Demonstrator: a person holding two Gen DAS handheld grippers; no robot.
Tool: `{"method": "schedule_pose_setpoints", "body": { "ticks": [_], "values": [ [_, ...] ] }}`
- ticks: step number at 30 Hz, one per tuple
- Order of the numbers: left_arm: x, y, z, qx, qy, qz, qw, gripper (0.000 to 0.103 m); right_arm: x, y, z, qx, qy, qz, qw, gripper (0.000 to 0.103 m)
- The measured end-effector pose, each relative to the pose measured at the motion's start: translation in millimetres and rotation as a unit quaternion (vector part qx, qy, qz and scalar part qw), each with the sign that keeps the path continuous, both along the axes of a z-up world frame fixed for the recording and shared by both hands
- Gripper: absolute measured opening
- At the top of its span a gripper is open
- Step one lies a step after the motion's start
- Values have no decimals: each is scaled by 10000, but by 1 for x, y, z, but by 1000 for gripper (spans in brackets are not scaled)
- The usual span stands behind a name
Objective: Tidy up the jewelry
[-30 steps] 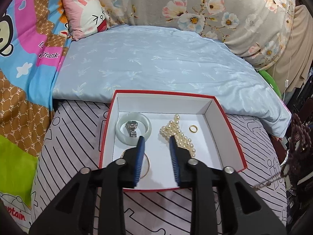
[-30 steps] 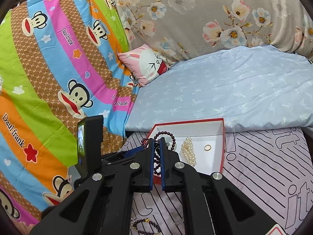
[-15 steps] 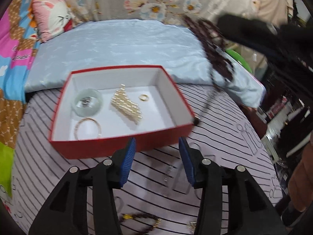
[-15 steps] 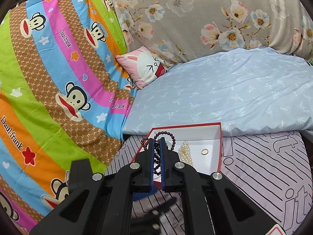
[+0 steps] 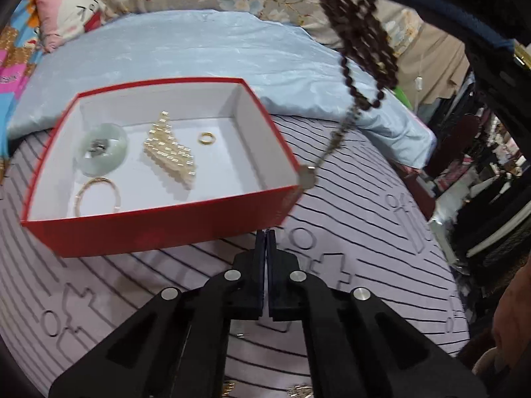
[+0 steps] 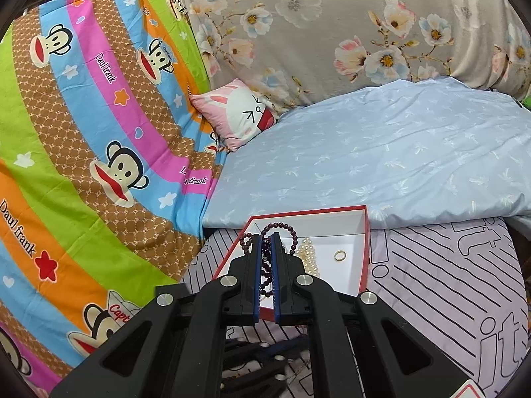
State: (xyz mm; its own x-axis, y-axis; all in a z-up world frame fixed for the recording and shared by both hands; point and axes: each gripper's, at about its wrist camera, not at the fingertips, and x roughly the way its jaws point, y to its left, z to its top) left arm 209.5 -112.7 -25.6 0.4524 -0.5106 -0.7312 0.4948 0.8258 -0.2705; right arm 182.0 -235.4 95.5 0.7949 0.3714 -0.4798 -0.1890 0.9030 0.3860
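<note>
Left-wrist view: left gripper (image 5: 265, 235), jaws pressed together w/ nothing visible between them, tips just short of the near wall of the red box (image 5: 159, 229). Box sits ahead and to the left of the tips on a striped lilac cloth (image 5: 365, 232). Inside, left to right: pale green bangle (image 5: 103, 149) w/ a small metal piece in its centre, gold bangle (image 5: 98, 195) nearer the tongs, pearl string (image 5: 171, 151) mid-floor, gold ring (image 5: 206, 138) beyond it to the right. Dark bead necklace (image 5: 361, 39) hangs from above at upper right; its thin tail and pendant (image 5: 308, 179) dangle beside the box's right near corner; contact w/ the rim can't be told.

Right-wrist view: right gripper (image 6: 266, 238), narrow gap, clamped on the same dark bead necklace (image 6: 267, 265); bead loops rise past the tips and strands run down between the blue pads. Box (image 6: 365, 248) lies directly beyond the tips, pearl string (image 6: 308, 255) and gold ring (image 6: 340, 255) to their right. Backdrop: pale blue quilt (image 6: 381, 159), bunny cushion (image 6: 239, 112), monkey-print sheet (image 6: 99, 132).
</note>
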Motion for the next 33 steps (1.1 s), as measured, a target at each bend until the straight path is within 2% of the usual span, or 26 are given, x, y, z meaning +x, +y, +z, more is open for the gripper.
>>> {"method": "schedule_pose_setpoints", "body": {
  "ticks": [2,10,16,23,24,25,27,33],
  "values": [
    [0,8,2,163,-92,134,9997,0,0,-2,1,2,-15,-18,10000,5],
    [2,56,8,395,-234,643,9969,0,5,-5,7,-62,-91,-90,9999,5],
    [-1,72,4,549,-207,768,9953,0,14,-3,8,-112,-110,-115,9998,5],
    [-6,77,-1,470,-133,757,9959,2,29,4,1,-251,-5,-56,9997,5],
    [-6,77,-2,513,-65,829,9952,10,31,5,-1,-278,10,-59,9996,5],
    [-6,78,-2,526,-7,897,9946,38,33,7,-3,-283,34,-51,9996,5],
    [-7,83,1,517,14,1135,9922,72,40,10,-8,-330,97,-35,9994,5],
    [-11,87,15,442,-163,1126,9925,72,60,17,-20,-476,234,-15,9986,5]
  ]
}}
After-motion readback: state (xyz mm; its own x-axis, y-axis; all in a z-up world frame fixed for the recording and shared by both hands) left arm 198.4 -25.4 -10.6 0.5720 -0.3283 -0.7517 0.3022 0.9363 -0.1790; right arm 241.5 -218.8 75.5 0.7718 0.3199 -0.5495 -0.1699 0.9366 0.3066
